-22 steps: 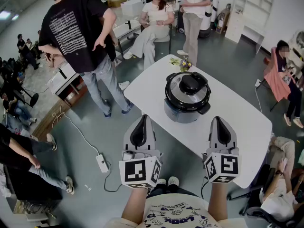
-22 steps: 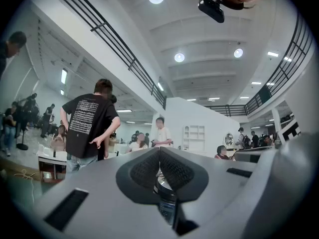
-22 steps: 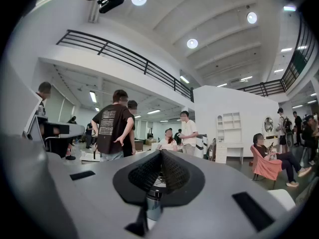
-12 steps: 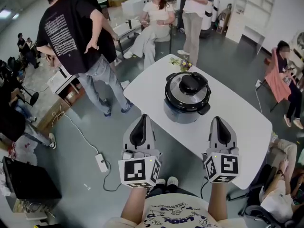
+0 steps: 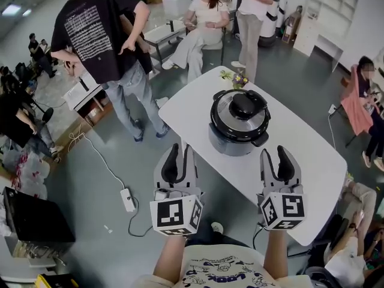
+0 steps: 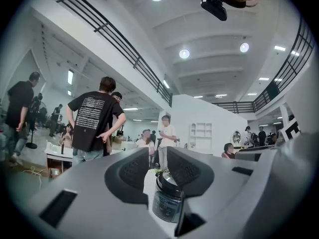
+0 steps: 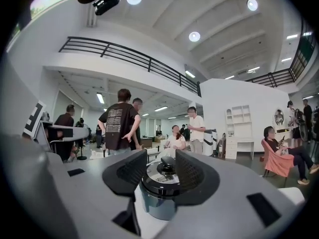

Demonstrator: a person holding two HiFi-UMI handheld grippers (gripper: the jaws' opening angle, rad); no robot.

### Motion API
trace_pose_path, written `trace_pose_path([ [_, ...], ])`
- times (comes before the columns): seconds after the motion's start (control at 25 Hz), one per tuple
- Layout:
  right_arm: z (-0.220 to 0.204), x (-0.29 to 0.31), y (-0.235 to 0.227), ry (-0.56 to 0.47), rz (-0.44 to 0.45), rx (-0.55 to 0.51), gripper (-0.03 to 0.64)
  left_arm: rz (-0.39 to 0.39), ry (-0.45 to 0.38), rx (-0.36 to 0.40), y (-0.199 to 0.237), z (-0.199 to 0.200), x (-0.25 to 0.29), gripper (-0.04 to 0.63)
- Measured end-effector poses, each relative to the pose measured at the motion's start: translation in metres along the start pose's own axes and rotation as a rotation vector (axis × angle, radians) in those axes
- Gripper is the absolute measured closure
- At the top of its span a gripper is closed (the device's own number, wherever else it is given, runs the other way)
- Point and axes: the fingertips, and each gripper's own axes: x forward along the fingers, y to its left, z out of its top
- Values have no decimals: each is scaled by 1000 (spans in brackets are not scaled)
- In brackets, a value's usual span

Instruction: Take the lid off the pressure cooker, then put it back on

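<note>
**Grippers gaping short of the lidded cooker**

The pressure cooker [image 5: 239,125] is sitting on the white table [image 5: 306,161], lid [image 5: 240,108] on, near a small plant [image 5: 233,78]. The left gripper [image 5: 179,152] and right gripper [image 5: 277,155] are hovering open and empty, nothing blocking them. In the left gripper view, one jaw is hiding part of the cooker.

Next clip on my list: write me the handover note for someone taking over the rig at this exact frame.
Left gripper: open, empty, held level, short of the cooker.
Right gripper: open, empty, level, also short of it.
Pressure cooker stands on the white table, with its lid on.
Done: nothing that shows; neither gripper touches the lid.
Left: reach in, take the lid off, then put it back on.
</note>
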Motion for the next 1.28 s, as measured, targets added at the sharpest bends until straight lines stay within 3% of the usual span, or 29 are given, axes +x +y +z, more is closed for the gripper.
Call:
trace_pose_path([
  [0.16, -2, 10, 0, 1, 36, 20, 368, 2, -5, -18, 1, -2, 7, 405],
  [0.28, -1, 18, 0, 4, 51, 27, 354, -6, -7, -20, 0, 1, 15, 382],
  [0.72, -7, 77, -12, 19, 50, 19, 324, -30, 6, -24, 10, -13, 80, 379],
  [1.28, -7, 210, -27, 88, -21, 9, 284, -197, 66, -43, 35, -23, 241, 380],
])
